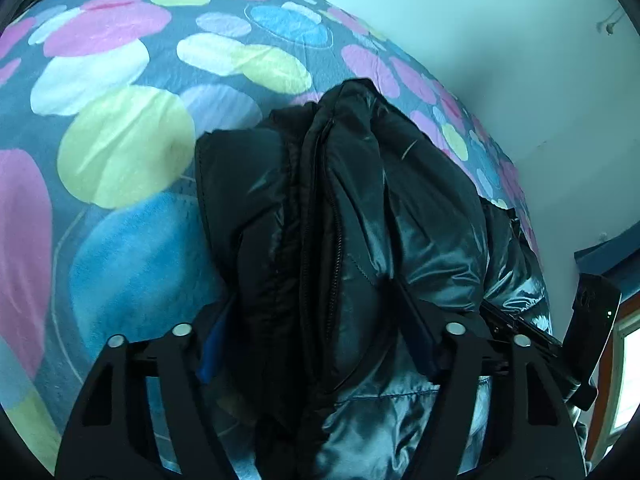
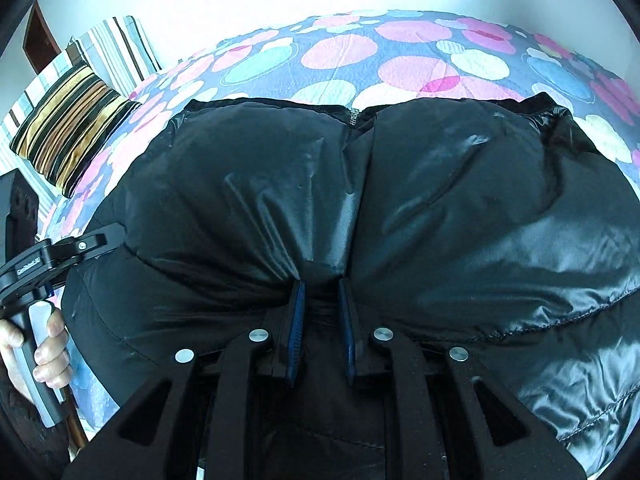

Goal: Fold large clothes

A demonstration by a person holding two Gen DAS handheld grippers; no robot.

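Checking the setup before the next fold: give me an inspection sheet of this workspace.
Surface: bedspread with coloured circles, creased.
Job's things: black puffer jacket lying on the bedspread, bunched, zipper visible.
Clutter: striped cushion at the bed's far corner.
Grippers: right gripper shut on a pinch of the jacket; left gripper wide around a thick fold, whether its pads press cannot be told; a hand holds its handle.
Cables: nothing seen.
Surroundings: pale wall, window frame at the edge.

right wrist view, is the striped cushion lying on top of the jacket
No, the striped cushion sits on the bedspread at upper left, apart from the jacket.
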